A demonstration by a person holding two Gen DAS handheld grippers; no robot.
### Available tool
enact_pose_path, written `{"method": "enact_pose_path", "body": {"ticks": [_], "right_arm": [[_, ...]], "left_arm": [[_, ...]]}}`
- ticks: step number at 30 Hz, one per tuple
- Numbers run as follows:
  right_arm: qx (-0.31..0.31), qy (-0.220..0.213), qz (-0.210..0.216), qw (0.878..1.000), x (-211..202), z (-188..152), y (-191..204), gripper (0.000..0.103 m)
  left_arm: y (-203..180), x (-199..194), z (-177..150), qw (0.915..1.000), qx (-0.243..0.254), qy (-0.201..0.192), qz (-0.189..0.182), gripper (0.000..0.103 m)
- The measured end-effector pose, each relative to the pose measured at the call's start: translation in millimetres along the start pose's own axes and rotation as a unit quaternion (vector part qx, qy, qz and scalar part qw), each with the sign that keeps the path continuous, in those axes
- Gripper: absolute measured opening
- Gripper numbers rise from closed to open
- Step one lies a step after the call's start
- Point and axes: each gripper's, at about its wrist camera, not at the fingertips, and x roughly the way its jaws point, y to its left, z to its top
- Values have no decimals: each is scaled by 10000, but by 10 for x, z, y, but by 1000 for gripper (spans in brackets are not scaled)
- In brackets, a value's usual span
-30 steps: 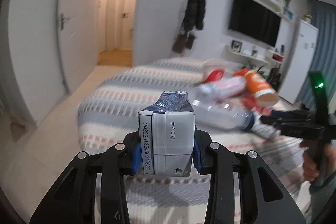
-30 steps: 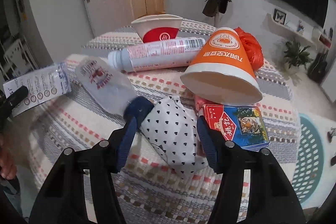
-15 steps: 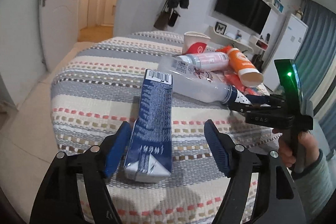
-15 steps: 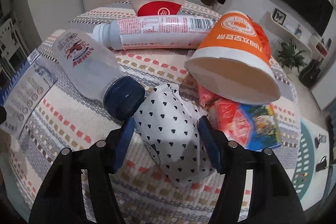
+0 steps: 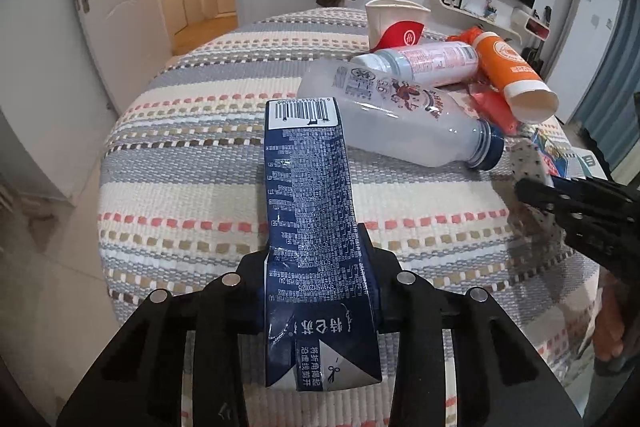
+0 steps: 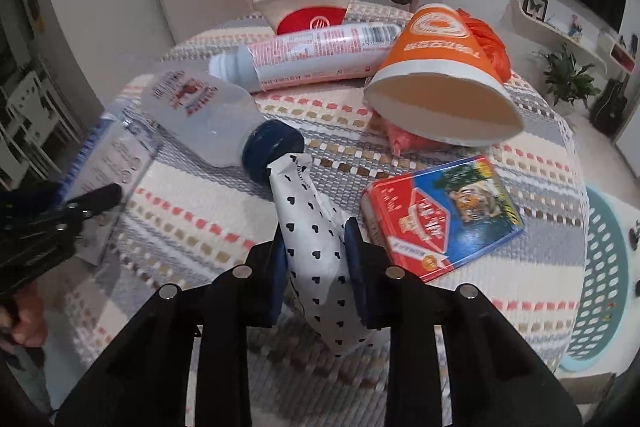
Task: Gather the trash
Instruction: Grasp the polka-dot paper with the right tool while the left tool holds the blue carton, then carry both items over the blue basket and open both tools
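- Here, left gripper [image 5: 318, 291]: jaws, having just closed, clamp the dark blue printed drink carton [image 5: 312, 219] lying on the striped woven tablecloth [image 5: 192, 187].
- Right gripper [image 6: 316, 267]: jaws, just closed, pinch the white heart-dotted paper wrapper [image 6: 316, 247] beside the clear blue-capped bottle [image 6: 216, 119].

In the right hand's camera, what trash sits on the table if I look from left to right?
Clear bottle → polka-dot wrapper → tiger box
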Motion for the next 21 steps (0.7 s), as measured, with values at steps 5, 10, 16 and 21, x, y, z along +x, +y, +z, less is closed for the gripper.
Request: {"method": "enact_pose_path", "body": {"ticks": [5,10,16,21], "right_arm": [[62,-348,22,9994,-302,-1,-21,21],[29,-842,-185,9963,-666,60,-31,21],[-16,-1374,-703,9880,-1074,117,-120,21],[144,-1600,-940,9825,-1293,151,-394,21]], "left_arm": [[-65,-243,10,9988,63,-456,-160,33],[-249,-594,133,9941,227,-1017,-314,33],[-578,-857,360,9860,502,-1481,-578,33],[-951,-903,527,9803,779,-1636,-792,33]]}}
